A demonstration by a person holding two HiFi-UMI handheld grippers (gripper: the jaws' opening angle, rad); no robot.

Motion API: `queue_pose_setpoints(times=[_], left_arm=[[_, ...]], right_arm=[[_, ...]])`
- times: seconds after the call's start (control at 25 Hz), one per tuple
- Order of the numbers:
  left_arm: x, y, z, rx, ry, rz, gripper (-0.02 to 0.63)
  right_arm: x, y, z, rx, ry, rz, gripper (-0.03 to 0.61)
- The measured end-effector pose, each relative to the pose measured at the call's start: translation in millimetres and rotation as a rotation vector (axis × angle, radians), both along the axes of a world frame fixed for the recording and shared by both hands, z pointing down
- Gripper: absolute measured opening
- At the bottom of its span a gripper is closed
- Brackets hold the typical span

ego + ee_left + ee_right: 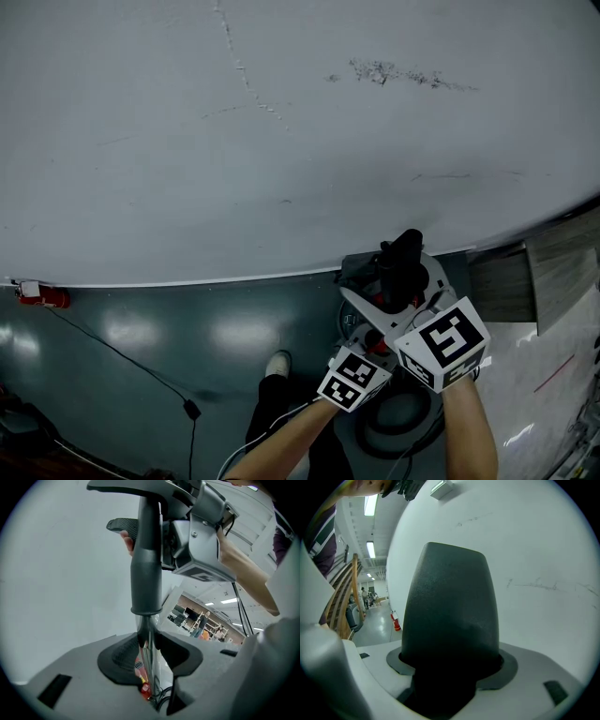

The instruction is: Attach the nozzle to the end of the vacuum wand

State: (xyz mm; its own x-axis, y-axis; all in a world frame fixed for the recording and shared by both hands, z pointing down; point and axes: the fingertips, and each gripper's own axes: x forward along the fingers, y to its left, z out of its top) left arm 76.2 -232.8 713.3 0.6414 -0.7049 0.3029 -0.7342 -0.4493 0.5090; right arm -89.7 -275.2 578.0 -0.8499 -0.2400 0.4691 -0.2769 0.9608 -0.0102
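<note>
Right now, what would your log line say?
left tool: shut on wand | right tool: shut on nozzle | nozzle: on wand's end, lock unclear

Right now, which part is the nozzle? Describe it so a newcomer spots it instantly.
Where the big white wall meets the dark green floor, the two grippers sit side by side. The nozzle is in the right gripper's fingers: dark, matt, broad and tapered, unlike the slim shiny chrome wand that the left gripper holds.
</note>
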Motion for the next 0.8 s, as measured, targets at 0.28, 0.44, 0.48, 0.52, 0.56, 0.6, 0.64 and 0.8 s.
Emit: queue_pose_setpoints(times=[0.28, 0.44, 0.48, 0.52, 0.56, 0.6, 0.64, 0.8], left_arm=[[1.9, 1.2, 0.5, 0.008, -0.003, 0.024, 0.150], [5.0, 7.7, 7.8, -0.006, -0.025, 0.037, 0.152], [4.6, 8.4, 8.3, -0.009, -0.025, 0.034, 0.157], [3.8, 8.6, 8.4, -0.014, -0.022, 0.030, 0.166], [2.9, 8.9, 8.7, -0.020, -0.019, 0.027, 0.172], [2.0, 9.4, 8.8, -0.026, -0.017, 0.025, 0.177], [1.0, 10.2, 8.5, -0.029, -0.016, 0.023, 0.181], [-2.8, 15.7, 2.7, -0.039, -0.018, 0.013, 0.183]], right_arm=[[5.7, 2.6, -13.0, 0.052, -0.056, -0.003, 0.332], [13.2, 2.2, -27.3, 0.068, -0.086, 0.007, 0.354], [15.3, 2.3, -31.2, 0.070, -0.094, 0.010, 0.354], [17.8, 2.1, -35.5, 0.069, -0.105, 0.016, 0.354], [21.2, 1.7, -40.1, 0.067, -0.119, 0.025, 0.356], [25.3, 1.4, -44.5, 0.064, -0.132, 0.037, 0.359], [29.7, 1.4, -48.5, 0.062, -0.144, 0.048, 0.362], [50.7, 4.0, -64.3, 0.037, -0.200, 0.096, 0.364]])
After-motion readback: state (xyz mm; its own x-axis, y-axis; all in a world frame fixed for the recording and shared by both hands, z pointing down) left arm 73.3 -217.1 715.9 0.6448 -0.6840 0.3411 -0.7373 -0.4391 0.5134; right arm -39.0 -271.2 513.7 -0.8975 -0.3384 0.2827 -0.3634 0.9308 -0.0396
